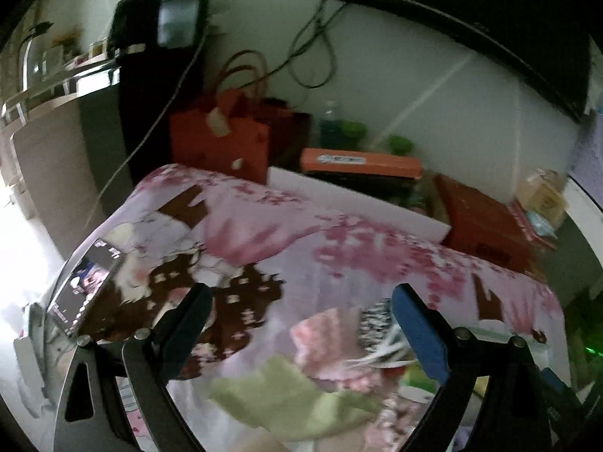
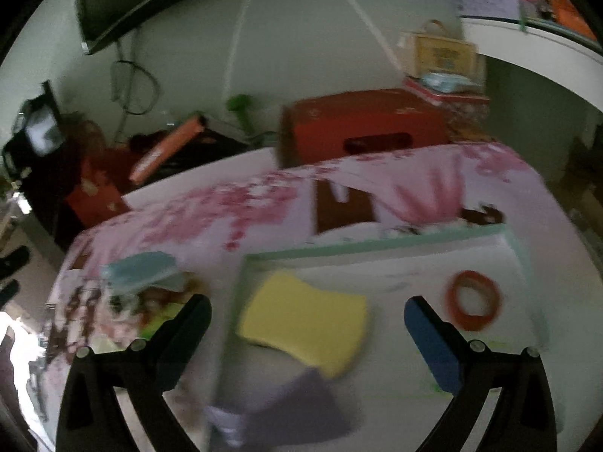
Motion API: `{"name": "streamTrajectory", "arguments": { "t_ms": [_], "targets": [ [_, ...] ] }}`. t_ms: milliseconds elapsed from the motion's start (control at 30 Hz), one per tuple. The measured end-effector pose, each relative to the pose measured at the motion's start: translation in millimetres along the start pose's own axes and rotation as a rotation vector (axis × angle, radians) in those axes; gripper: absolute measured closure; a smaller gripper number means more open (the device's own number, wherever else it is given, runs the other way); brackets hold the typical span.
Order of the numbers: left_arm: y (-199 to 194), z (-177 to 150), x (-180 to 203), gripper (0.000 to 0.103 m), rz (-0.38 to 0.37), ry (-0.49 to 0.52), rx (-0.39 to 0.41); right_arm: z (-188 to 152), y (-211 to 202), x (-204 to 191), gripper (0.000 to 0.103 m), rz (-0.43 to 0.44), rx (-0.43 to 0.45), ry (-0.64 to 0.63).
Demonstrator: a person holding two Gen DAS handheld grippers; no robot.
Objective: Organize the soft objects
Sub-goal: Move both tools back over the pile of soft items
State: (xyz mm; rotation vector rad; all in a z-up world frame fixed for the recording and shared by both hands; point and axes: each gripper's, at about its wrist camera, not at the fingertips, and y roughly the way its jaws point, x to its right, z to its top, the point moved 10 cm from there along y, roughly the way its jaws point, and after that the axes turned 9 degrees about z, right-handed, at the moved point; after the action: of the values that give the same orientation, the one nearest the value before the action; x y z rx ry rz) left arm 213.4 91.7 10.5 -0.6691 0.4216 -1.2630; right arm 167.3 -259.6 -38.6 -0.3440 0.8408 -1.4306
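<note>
Both grippers gape empty over the floral table, the right gripper (image 2: pixel 307 333) above a yellow sponge (image 2: pixel 303 322) inside the tray (image 2: pixel 377 246), the left gripper (image 1: pixel 301 320) above what may be cloths (image 1: pixel 294 399); blurred motion risks a mistimed, glancing pinch.

No text is legible: the orange box's (image 1: pixel 360 165) white label is blurred.
</note>
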Motion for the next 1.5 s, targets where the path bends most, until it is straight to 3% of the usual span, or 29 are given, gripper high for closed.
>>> {"name": "streamTrajectory", "arguments": {
  "t_ms": [167, 333, 567, 933, 1233, 1500],
  "targets": [
    [15, -15, -13, 0.007, 0.026, -0.017, -0.069, 0, 15, -53, 0.000, 0.094, -0.009, -0.051],
    [35, -38, -14, 0.007, 0.057, 0.037, -0.147, -6, 31, -100, 0.000, 0.156, -0.028, -0.112],
    [63, -57, -10, 0.007, 0.072, 0.090, -0.228, -11, 50, -136, 0.000, 0.230, -0.037, -0.116],
    [98, -54, -18, 0.007, 0.032, -0.045, -0.307, -4, 77, -160, 0.004, 0.266, -0.054, -0.087],
    [112, -61, -15, 0.007, 0.001, -0.091, -0.374, -4, 98, -176, 0.021, 0.244, -0.067, -0.126],
    [114, -67, -3, 0.007, -0.041, -0.097, -0.398, -11, 106, -174, 0.062, 0.238, -0.097, -0.131]
  ]
}}
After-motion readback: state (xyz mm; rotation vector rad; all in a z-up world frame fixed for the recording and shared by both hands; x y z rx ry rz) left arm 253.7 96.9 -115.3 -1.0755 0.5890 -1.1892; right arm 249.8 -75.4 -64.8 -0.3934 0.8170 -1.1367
